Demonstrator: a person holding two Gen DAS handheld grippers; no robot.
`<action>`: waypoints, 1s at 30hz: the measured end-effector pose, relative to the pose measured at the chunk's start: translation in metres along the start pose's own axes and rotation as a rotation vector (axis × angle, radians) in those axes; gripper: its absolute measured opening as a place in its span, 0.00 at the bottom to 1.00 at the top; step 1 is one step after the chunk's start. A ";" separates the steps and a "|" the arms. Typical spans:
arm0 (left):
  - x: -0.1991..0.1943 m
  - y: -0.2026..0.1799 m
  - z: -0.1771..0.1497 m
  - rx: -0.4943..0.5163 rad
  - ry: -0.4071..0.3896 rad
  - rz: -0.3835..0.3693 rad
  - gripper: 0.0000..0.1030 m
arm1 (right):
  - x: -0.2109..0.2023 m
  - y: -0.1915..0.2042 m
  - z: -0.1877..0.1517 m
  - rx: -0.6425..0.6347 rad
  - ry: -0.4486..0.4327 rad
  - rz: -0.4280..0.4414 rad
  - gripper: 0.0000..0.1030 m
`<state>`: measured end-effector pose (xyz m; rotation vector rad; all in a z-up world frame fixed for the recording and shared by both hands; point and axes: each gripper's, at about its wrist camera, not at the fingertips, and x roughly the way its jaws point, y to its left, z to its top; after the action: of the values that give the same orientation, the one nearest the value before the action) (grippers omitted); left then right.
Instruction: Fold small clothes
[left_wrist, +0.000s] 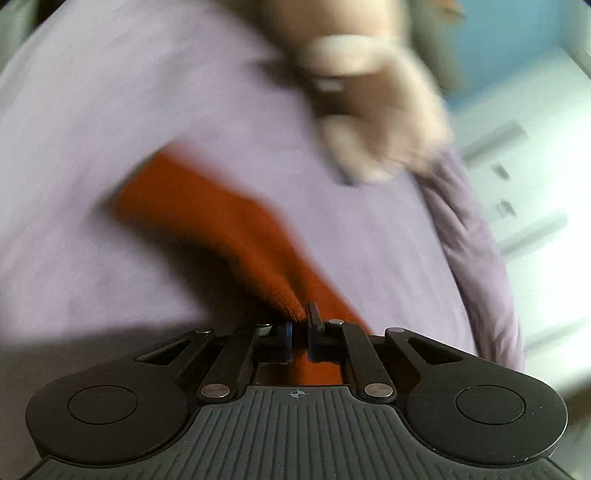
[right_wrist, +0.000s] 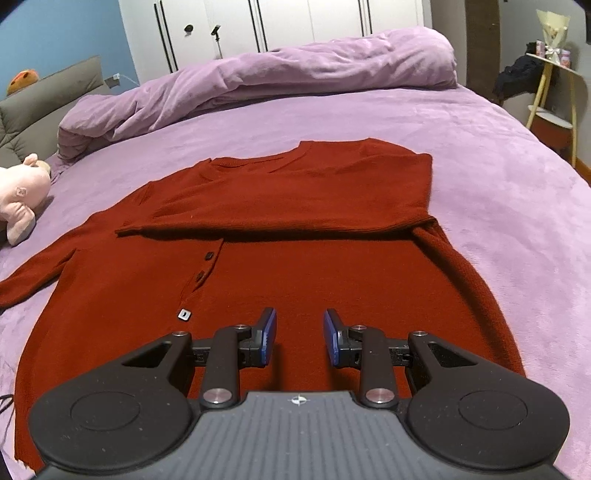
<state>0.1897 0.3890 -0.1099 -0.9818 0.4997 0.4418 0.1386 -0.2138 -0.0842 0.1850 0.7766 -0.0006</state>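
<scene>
A rust-red knitted cardigan (right_wrist: 295, 258) is spread on the lilac-sheeted bed (right_wrist: 498, 177), its upper part folded across. A sleeve end (left_wrist: 221, 229) is pinched by the left gripper (left_wrist: 299, 328). The right gripper (right_wrist: 300, 325) is held above the cardigan, fingers spread and empty.

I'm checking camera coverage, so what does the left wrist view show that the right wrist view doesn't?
Only the left wrist view shows the left gripper shut on a red knitted sleeve. Only the right wrist view shows the open right gripper, the red buttoned cardigan's body and the rumpled lilac duvet. Both show the lilac bedsheet and the pink plush toy.
</scene>
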 end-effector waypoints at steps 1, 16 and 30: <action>-0.006 -0.023 -0.005 0.089 -0.007 -0.029 0.08 | 0.000 0.000 0.000 0.003 -0.005 0.001 0.26; -0.027 -0.198 -0.243 0.818 0.431 -0.337 0.32 | -0.008 -0.013 0.013 0.105 -0.035 0.110 0.26; -0.033 -0.144 -0.198 0.823 0.234 -0.040 0.42 | 0.077 0.138 0.072 -0.190 -0.044 0.197 0.32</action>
<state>0.2055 0.1439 -0.0854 -0.2433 0.7870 0.0546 0.2531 -0.0853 -0.0644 0.0806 0.7078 0.2542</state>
